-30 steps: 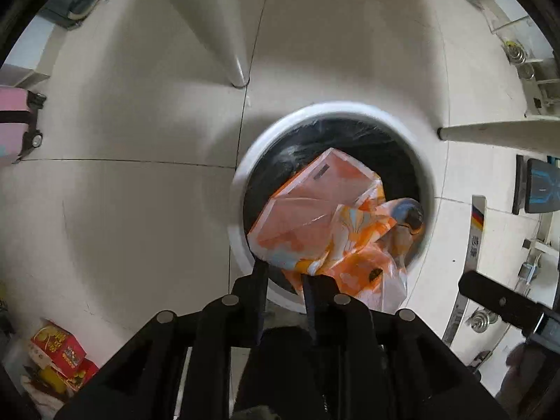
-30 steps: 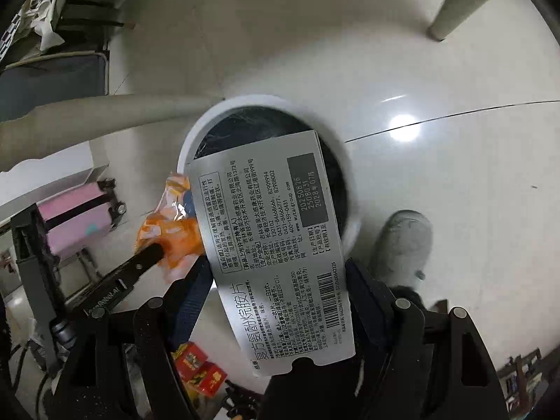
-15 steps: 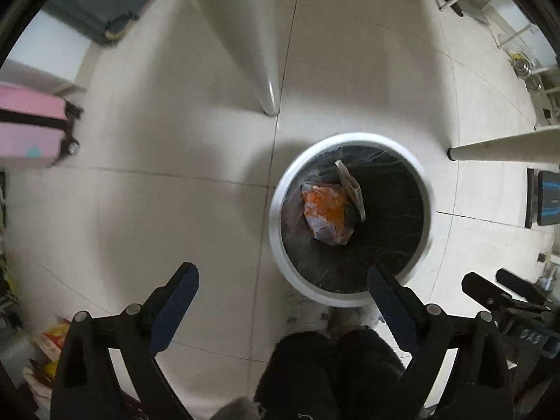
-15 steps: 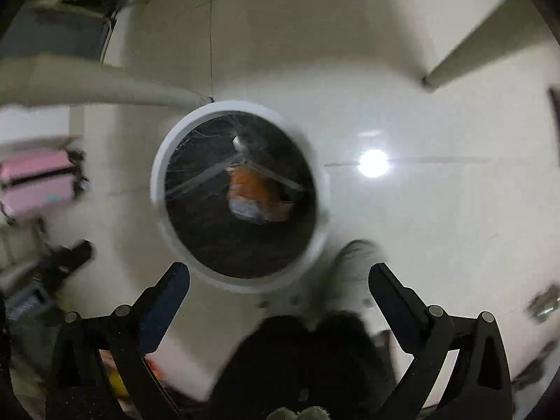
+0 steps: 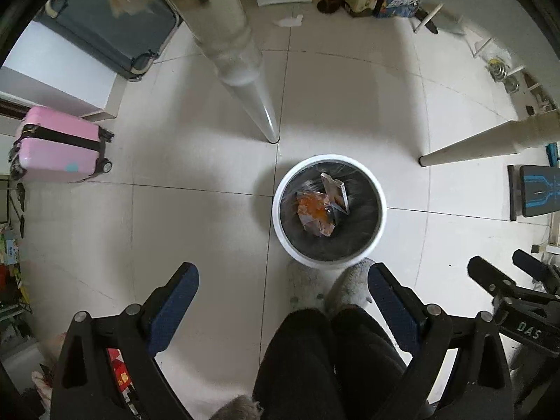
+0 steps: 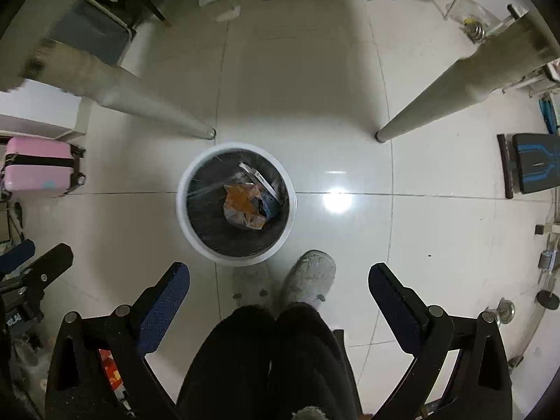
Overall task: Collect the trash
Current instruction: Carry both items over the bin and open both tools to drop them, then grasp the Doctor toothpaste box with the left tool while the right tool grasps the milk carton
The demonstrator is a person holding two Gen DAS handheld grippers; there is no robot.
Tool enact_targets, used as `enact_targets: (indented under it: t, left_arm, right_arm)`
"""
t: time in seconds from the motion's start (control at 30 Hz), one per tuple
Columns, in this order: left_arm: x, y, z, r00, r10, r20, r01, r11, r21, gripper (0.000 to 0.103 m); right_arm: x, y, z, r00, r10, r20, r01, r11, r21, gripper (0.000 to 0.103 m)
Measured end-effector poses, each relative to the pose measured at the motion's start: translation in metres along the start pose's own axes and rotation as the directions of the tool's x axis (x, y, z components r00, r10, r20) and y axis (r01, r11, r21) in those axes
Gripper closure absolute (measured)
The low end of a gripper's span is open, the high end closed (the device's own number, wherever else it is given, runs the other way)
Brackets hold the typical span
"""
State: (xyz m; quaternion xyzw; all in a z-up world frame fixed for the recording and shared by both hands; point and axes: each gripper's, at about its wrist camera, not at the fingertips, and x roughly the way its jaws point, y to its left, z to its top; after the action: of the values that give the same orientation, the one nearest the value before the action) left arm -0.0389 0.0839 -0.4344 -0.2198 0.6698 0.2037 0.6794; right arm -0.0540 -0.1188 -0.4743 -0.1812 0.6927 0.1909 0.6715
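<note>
Jaws of both grippers gape empty; orange wrapper (image 5: 312,211) partly hides silver packet (image 5: 336,192) in bin (image 5: 381,210).

Left gripper (image 5: 281,292): lower part of the left wrist view, pointing straight down at the floor, jaws spread wide, nothing between the blue pads (image 5: 175,309).
Right gripper (image 6: 278,290): lower part of the right wrist view, also pointing down, jaws wide apart and empty; it also shows at the right edge of the left wrist view.
Legs (image 5: 325,357): dark trousers, bottom centre of both views, between the fingers.
Feet (image 6: 308,274): pale fuzzy slippers, side by side, just above the trousers.
</note>
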Motion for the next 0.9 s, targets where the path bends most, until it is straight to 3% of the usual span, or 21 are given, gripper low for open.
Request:
enact_targets:
  t: [0.4,0.57,0.73,0.9]
  left_arm:
    - [-0.112,0.012,-0.021,1.000,-0.010,0.023,0.010,1.000,-0.007,0.004]
    - [-0.169,0.014,-0.007,0.994,-0.018,0.112,0.018,1.000,0.002,0.004]
    - [-0.221,0.003,0.042,0.967,0.048,0.250,-0.044,0.999,-0.023,0.004]
    - [-0.252,-0.024,0.112,0.936,0.100,0.338,-0.082,0.994,-0.066,0.004]
  right_arm:
    - [-0.164,0.010,-0.031,0.997,0.057,0.042,-0.057,0.998,-0.017,0.000]
    - [-0.225,0.012,-0.032,0.992,0.102,0.075,-0.104,0.994,0.022,0.000]
    - [-0.282,0.008,0.011,0.977,0.150,0.153,-0.161,0.985,0.066,0.000]
    - [-0.330,-0.017,0.089,0.965,0.100,0.244,-0.119,0.991,0.066,0.000]
